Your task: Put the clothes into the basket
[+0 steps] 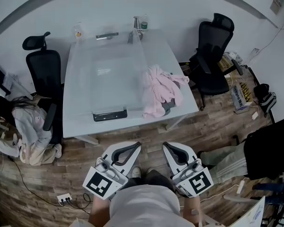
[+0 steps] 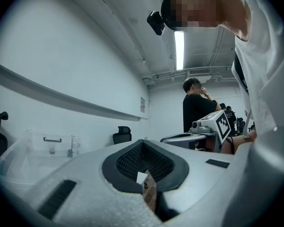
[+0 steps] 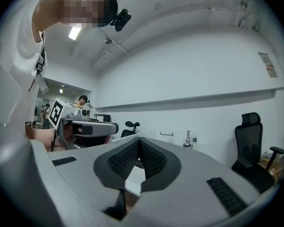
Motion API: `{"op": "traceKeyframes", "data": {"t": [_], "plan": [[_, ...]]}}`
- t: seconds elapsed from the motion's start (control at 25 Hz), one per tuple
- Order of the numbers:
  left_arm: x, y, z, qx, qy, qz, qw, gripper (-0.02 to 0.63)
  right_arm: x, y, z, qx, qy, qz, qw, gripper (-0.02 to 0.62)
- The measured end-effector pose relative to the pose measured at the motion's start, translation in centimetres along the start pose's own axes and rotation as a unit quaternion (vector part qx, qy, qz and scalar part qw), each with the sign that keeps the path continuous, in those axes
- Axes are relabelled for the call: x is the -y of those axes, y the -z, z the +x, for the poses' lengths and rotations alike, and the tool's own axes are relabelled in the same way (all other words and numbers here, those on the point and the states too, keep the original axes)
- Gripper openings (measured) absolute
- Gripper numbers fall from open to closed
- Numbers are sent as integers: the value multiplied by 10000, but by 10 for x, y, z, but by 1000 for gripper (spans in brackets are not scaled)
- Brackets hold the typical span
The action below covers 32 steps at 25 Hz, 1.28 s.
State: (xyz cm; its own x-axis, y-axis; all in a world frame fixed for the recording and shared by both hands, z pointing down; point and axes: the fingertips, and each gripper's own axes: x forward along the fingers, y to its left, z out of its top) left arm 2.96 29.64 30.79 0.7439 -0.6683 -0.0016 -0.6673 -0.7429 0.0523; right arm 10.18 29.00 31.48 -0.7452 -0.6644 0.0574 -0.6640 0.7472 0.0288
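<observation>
Left gripper (image 1: 137, 145): jaws together, empty.
Right gripper (image 1: 164, 144): jaws together, empty.
Clothes (image 1: 160, 90): pink heap, tabletop (image 1: 176, 63) right edge.
Basket (image 1: 110, 113): clear, beside clothes.

The left gripper (image 1: 137, 145) and the right gripper (image 1: 164, 145) are side by side, pointing at the white table (image 1: 166, 51) just ahead, with the clear basket (image 1: 110, 115) past the left one and the pink clothes (image 1: 158, 91) past the right one.
</observation>
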Motion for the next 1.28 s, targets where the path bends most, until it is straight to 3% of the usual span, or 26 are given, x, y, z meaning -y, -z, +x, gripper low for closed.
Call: {"op": "traceKeyframes", "data": {"t": [0.68, 1.28], "plan": [[-78, 5, 88, -87, -52, -74, 9999, 6, 100, 5, 78, -14, -311, 93, 9995, 5], [-116, -5, 153, -249, -471, 91, 9985, 6, 168, 1, 115, 93, -803, 146, 9966, 5]]}}
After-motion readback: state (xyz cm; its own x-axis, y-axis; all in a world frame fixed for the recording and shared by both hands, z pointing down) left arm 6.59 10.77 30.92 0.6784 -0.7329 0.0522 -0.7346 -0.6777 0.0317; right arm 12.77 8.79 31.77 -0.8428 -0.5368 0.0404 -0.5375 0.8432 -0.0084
